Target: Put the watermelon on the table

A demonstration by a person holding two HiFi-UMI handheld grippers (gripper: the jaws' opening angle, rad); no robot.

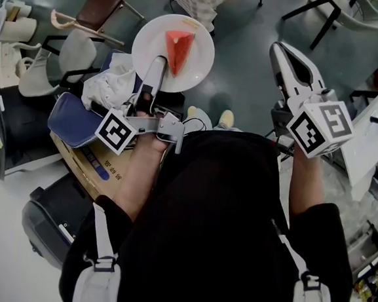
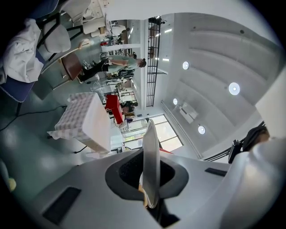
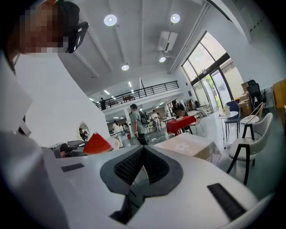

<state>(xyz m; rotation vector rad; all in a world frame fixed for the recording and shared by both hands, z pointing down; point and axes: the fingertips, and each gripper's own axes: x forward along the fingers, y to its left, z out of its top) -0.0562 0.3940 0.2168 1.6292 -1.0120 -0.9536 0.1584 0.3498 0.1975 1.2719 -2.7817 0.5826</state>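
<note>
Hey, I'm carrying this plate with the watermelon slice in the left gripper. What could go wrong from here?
1. The left gripper pinches the plate by one rim only. A tilt could slide the watermelon slice onto the floor.
2. The right gripper is shut and apart from the plate, so nothing backs up that grip.
3. The white chair and blue bag sit close by on the left, and a bump could jolt the plate.
</note>
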